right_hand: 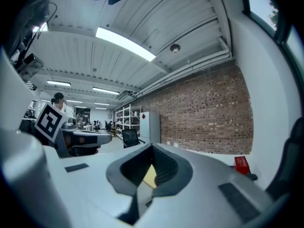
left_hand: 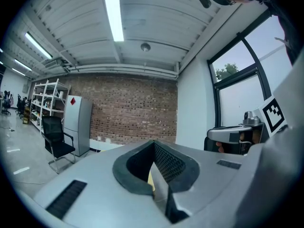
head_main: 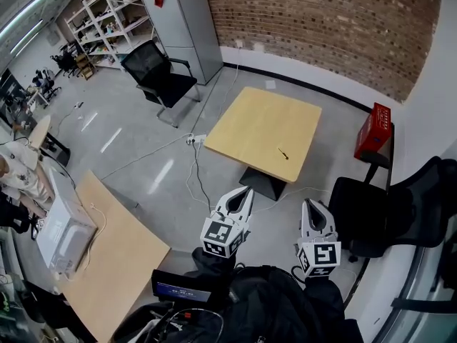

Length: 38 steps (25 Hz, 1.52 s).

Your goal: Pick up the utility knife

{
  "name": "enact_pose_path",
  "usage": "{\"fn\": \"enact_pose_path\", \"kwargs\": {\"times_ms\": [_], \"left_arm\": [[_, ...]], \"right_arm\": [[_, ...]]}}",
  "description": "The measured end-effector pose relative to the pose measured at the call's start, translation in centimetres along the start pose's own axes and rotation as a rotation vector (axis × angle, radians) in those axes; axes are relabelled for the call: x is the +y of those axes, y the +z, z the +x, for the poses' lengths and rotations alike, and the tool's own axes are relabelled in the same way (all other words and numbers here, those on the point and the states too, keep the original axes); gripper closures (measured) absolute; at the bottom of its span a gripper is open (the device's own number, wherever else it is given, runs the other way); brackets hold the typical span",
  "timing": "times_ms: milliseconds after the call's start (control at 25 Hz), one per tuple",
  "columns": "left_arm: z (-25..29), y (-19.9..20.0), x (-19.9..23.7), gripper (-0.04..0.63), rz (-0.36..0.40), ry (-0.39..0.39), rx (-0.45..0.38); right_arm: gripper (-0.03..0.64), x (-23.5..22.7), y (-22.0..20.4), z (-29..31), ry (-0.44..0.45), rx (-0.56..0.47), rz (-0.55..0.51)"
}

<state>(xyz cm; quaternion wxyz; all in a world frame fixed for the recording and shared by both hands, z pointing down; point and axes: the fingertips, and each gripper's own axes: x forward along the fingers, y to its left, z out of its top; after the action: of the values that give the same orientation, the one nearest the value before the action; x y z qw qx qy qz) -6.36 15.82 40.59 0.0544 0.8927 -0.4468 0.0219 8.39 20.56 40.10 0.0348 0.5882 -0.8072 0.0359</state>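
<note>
Pale wood makes up the square bench (head_main: 260, 123) in the middle of the floor in the head view. One small dark thing lies on it near the edge nearest the person. Going by the task, it is the utility knife (head_main: 283, 153), though it is too small to be sure. It lies flat in the open with nothing beside it, so reaching it should be easy. The left gripper (head_main: 245, 191) and the right gripper (head_main: 313, 204) hang side by side over bare floor, both aimed toward the bench and well apart from the knife, which suggests an approach, not a grasp. A red box (head_main: 373, 131) stands by the wall next to a black chair (head_main: 371, 213), and what it holds cannot be seen. The white shelves (head_main: 107, 16) in the far corner carry odds and ends too small to name.

In the left gripper view, the fingers (left_hand: 166, 163) meet at their tips with nothing between them. A sliver of the pale bench shows through the hollow behind the tips. The knife is not visible.

In the right gripper view, the fingers (right_hand: 164, 167) are likewise pressed together and empty, pointing roughly level at the brick wall (right_hand: 209, 118). Both pairs would have to spread before either could take the knife.
</note>
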Motion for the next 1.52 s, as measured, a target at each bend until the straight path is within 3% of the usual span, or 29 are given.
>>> {"fn": "enact_pose_path", "kwargs": {"times_ms": [560, 1080, 1520], "left_arm": [[2.4, -2.2, 0.5, 0.598, 0.0, 0.026, 0.057], [13.5, -0.3, 8.7, 0.598, -0.016, -0.008, 0.027], [21.8, -0.4, 15.3, 0.598, -0.044, -0.047, 0.072]], "right_arm": [[0.614, -1.3, -2.4, 3.4, 0.061, 0.045, 0.033], [0.614, -5.5, -0.2, 15.6, 0.013, 0.032, -0.002], [0.614, -7.8, 0.0, 25.9, -0.008, 0.078, 0.003]]}}
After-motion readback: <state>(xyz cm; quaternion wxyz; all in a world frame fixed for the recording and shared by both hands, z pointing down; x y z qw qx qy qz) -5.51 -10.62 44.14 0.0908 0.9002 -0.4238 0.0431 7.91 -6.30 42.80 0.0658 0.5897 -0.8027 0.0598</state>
